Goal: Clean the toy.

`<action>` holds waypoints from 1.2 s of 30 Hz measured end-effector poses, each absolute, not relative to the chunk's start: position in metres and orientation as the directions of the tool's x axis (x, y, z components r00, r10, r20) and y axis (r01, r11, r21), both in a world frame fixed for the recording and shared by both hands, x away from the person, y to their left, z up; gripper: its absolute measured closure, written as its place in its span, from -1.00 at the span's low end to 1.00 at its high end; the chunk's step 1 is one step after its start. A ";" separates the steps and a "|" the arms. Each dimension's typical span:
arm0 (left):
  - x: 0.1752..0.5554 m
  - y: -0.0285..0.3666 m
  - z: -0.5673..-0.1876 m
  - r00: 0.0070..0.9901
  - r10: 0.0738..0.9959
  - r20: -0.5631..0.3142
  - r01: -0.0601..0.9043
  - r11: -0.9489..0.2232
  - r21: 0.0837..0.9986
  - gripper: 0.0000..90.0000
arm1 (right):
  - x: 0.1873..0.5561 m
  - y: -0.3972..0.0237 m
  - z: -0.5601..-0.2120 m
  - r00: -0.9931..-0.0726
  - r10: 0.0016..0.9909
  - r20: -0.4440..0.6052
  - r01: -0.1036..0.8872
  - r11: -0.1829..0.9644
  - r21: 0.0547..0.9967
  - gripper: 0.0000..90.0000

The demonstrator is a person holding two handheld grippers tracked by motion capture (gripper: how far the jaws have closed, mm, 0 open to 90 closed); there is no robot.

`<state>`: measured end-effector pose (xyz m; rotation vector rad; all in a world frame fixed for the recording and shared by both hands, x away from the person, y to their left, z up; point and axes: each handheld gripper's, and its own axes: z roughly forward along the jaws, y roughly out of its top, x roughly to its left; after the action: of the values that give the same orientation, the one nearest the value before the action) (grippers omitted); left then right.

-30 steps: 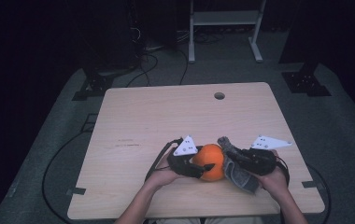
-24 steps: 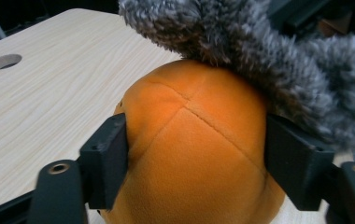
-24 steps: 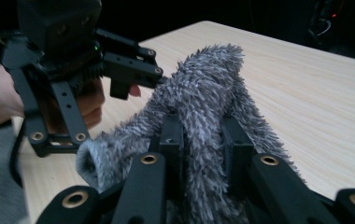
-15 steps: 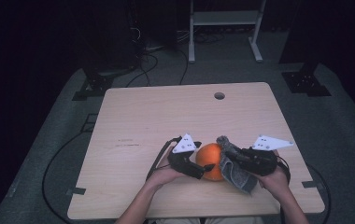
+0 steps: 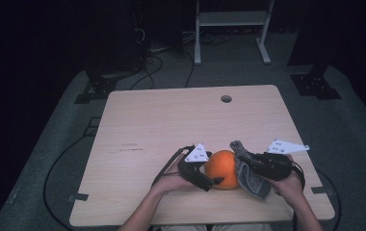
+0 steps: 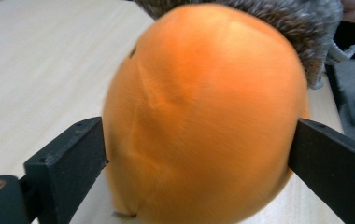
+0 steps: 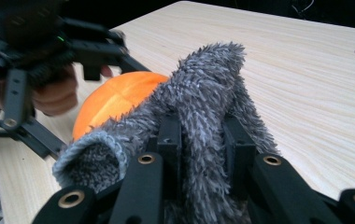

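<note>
Orange plush ball (image 5: pixel 223 168) sits on surface (image 5: pixel 171 120), near front edge. Left claw (image 5: pixel 209 180) just spread, straddling ball without pinching. Right claw (image 5: pixel 246 159) pinches grey fur cover (image 5: pixel 251 180). Likely next: pull cover clear.

We've got the right gripper (image 7: pixel 202 140) clamped on a grey fuzzy cloth (image 7: pixel 199 93) that stands up between our jaws. Orange ball (image 7: pixel 115 105) sits just behind it on the table (image 7: pixel 306 93), touching the cloth. Left gripper (image 7: pixel 49 60) is at the ball's far side, toward the table's edge.
</note>
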<state>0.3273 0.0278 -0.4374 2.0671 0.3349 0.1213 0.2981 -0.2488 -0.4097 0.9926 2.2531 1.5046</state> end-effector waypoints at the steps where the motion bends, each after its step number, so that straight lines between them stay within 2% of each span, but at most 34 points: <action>1: 0.326 0.028 -0.438 0.957 0.286 -0.042 0.177 -0.466 0.867 -0.76 | 0.298 -0.248 -0.409 -0.734 0.662 0.150 0.397 0.240 0.886 0.60; 5: 0.317 0.029 -0.427 0.944 0.326 0.053 0.110 -0.460 0.881 -0.36 | 0.294 -0.244 -0.399 -0.733 0.672 0.104 0.371 0.266 0.890 0.62; 11: 0.310 0.027 -0.414 0.905 0.394 0.159 0.070 -0.507 0.859 -0.31 | 0.288 -0.235 -0.380 -0.770 0.634 0.071 0.303 0.266 0.915 0.62; 15: 0.307 0.027 -0.413 0.903 0.400 0.154 0.086 -0.522 0.849 -0.31 | 0.283 -0.214 -0.370 -0.801 0.598 0.034 0.255 0.290 0.922 0.62; 20: 0.307 0.026 -0.429 0.927 0.355 0.119 0.100 -0.541 0.835 -0.35 | 0.294 -0.212 -0.390 -0.785 0.617 0.052 0.307 0.315 0.898 0.62; 22: 0.308 0.028 -0.428 0.935 0.330 0.128 0.071 -0.530 0.845 -0.42 | 0.299 -0.224 -0.401 -0.779 0.614 0.123 0.346 0.258 0.902 0.63; 24: 0.311 0.033 -0.429 0.950 0.294 0.103 0.059 -0.493 0.868 -0.50 | 0.300 -0.231 -0.402 -0.766 0.632 0.118 0.349 0.255 0.902 0.63; 25: 0.313 0.034 -0.429 0.958 0.279 0.070 0.076 -0.480 0.874 -0.62 | 0.300 -0.235 -0.402 -0.760 0.640 0.115 0.352 0.256 0.900 0.63; 26: 0.313 0.034 -0.429 0.958 0.279 0.070 0.076 -0.480 0.874 -0.68 | 0.300 -0.238 -0.403 -0.764 0.634 0.124 0.355 0.252 0.900 0.63; 28: 0.319 0.030 -0.434 0.938 0.335 0.089 0.097 -0.498 0.862 -0.78 | 0.298 -0.238 -0.404 -0.774 0.620 0.127 0.353 0.256 0.900 0.63; 30: 0.320 0.028 -0.436 0.939 0.336 0.079 0.108 -0.503 0.857 -0.86 | 0.298 -0.237 -0.403 -0.779 0.616 0.121 0.348 0.264 0.900 0.63; 31: 0.321 0.025 -0.439 0.941 0.333 0.065 0.120 -0.506 0.854 -0.86 | 0.297 -0.236 -0.402 -0.779 0.617 0.111 0.345 0.274 0.898 0.62; 34: 0.318 0.021 -0.444 0.937 0.333 0.106 0.098 -0.542 0.835 -0.88 | 0.287 -0.222 -0.393 -0.783 0.619 0.066 0.312 0.298 0.902 0.63; 36: 0.320 0.023 -0.442 0.934 0.346 0.093 0.112 -0.530 0.840 -0.76 | 0.279 -0.210 -0.386 -0.806 0.592 0.027 0.273 0.330 0.904 0.63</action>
<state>0.3198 0.0231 -0.4418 2.1249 0.3246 0.3072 0.2790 -0.2097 -0.3862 0.7729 2.2924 1.4654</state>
